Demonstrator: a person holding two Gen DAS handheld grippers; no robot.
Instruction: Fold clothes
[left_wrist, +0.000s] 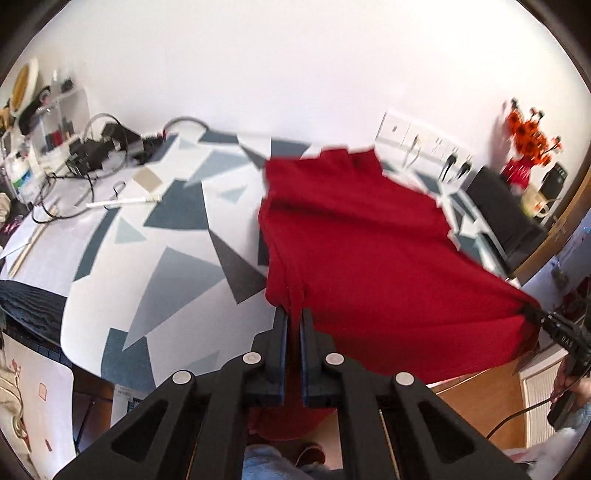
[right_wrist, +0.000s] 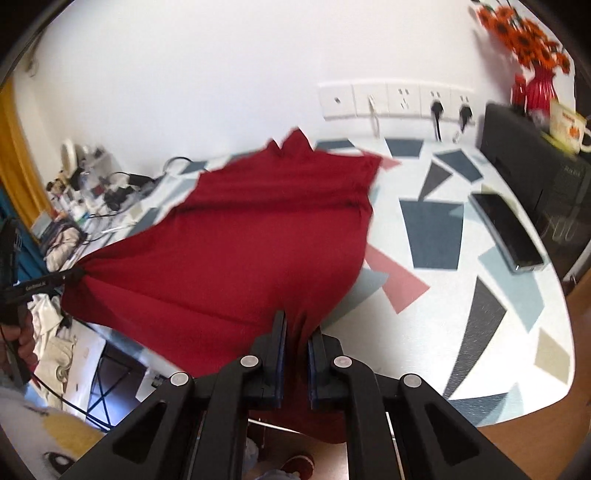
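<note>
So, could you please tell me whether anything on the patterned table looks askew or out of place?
The red knit garment is stretched unevenly between both closed grippers, its near edge hanging off the table. A tangle of black cables clutters the far left corner.

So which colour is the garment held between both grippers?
The garment is plain dark red, clearest in the right wrist view.

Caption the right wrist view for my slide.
Both grippers pinch a red garment above the patterned table.
</note>
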